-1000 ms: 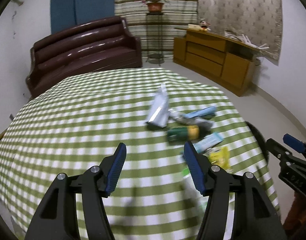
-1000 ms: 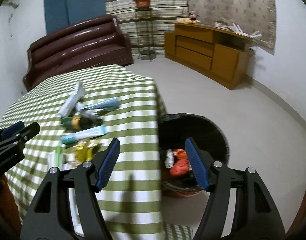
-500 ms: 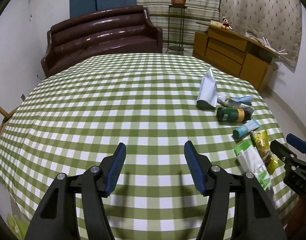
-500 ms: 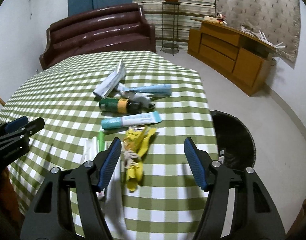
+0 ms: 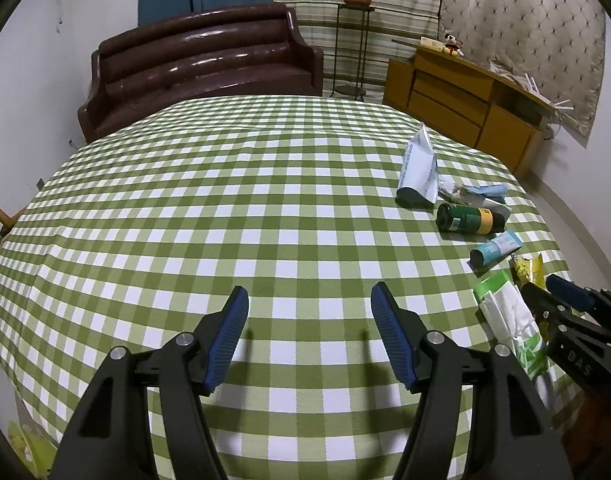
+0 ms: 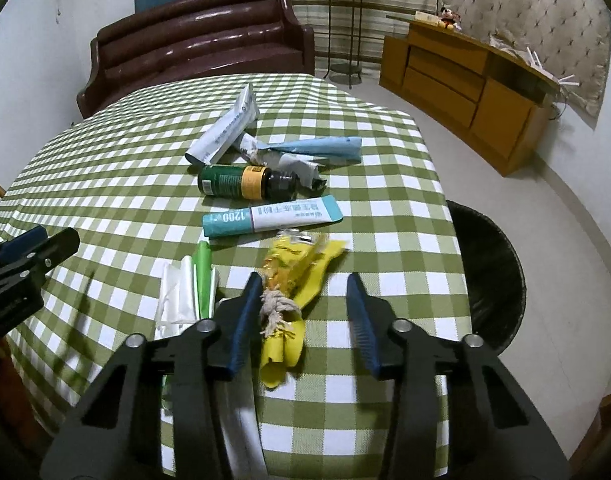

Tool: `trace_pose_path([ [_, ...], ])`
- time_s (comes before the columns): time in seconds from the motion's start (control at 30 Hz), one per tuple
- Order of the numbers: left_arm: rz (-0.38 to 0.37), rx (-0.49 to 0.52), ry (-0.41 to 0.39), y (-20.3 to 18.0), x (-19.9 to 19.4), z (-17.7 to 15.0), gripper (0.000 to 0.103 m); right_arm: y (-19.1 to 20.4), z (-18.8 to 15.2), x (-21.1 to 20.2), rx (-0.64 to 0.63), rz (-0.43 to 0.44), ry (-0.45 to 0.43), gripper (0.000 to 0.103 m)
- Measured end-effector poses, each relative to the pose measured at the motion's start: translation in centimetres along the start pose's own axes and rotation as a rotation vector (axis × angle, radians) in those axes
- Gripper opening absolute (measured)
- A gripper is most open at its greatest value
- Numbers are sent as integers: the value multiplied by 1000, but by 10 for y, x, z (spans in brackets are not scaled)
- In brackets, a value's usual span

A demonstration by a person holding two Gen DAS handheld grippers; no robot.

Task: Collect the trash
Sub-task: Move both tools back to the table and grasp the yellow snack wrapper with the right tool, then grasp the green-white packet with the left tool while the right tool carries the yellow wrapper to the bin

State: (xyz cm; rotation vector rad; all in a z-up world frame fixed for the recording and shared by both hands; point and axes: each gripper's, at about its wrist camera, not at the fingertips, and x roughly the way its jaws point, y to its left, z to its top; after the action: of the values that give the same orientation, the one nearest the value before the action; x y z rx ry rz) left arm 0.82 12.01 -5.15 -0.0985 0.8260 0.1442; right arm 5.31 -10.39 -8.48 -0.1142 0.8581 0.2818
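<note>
Trash lies on the green checked table [image 6: 105,184]: a yellow wrapper [image 6: 301,272] with a frayed string knot, a white and green packet [image 6: 185,292], a teal tube [image 6: 271,216], a dark green bottle [image 6: 245,182], a white tube [image 6: 225,130], crumpled paper and a light blue tube [image 6: 325,148]. My right gripper [image 6: 305,320] is open, low over the yellow wrapper. My left gripper [image 5: 309,334] is open and empty over bare cloth, left of the trash [image 5: 469,218].
A black bin [image 6: 489,276] stands on the floor by the table's right edge. A brown sofa [image 5: 201,68] is behind the table. A wooden sideboard [image 5: 465,100] and a plant stand [image 5: 355,40] are at the back right.
My right gripper swung from over the bin to the table and came down over the yellow wrapper. My left gripper moved left, away from the trash.
</note>
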Motion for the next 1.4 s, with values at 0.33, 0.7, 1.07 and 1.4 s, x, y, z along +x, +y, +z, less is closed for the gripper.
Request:
trace_pose_path([
  [0.33, -37, 24, -2, -22, -7, 1, 63, -12, -1, -18, 7, -18, -47, 29],
  [0.7, -108, 80, -13, -76, -19, 2, 67, -51, -9, -42, 55, -60, -87, 29],
  [1.07, -135, 138, 35, -111, -14, -14, 72, -75, -14, -50, 102, -58, -103, 29],
  [1.4, -101, 133, 48, -90, -14, -22, 72, -75, -16, -52, 95, -57, -106, 29],
])
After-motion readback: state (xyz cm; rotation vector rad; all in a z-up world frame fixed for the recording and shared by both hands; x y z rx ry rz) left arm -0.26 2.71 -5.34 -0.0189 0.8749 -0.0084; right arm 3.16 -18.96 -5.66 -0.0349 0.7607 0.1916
